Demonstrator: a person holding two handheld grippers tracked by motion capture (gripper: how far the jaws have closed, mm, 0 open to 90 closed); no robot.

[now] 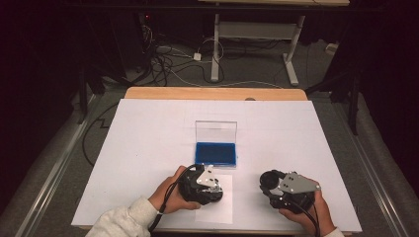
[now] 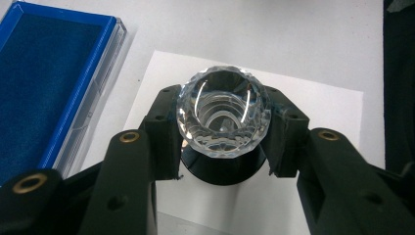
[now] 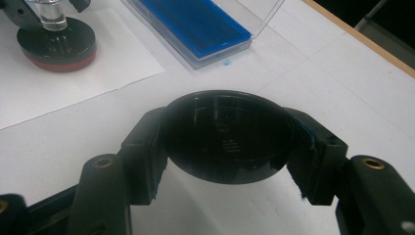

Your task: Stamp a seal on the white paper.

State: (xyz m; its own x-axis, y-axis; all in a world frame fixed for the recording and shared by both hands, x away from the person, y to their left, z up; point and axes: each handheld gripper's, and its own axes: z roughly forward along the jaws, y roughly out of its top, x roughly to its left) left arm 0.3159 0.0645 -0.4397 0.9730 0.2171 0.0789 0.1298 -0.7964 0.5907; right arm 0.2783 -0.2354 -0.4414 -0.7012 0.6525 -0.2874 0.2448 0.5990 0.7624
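1. High view: both grippers low in frame on the white surface (image 1: 148, 128); blue case (image 1: 216, 153) at centre.
2. Left gripper view: left gripper (image 2: 222, 128) fingers clamp a faceted clear knob (image 2: 223, 113), centre frame, over white paper (image 2: 323, 112).
3. Right gripper view: right gripper (image 3: 227, 139) fingers grip a black round cap (image 3: 227, 137), centre frame.

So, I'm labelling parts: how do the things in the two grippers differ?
The crystal-handled stamp in the left gripper has a clear, faceted knob; the black cap in the right gripper is opaque and smooth. The stamp rests on paper; the cap appears held above the table. Both are round.
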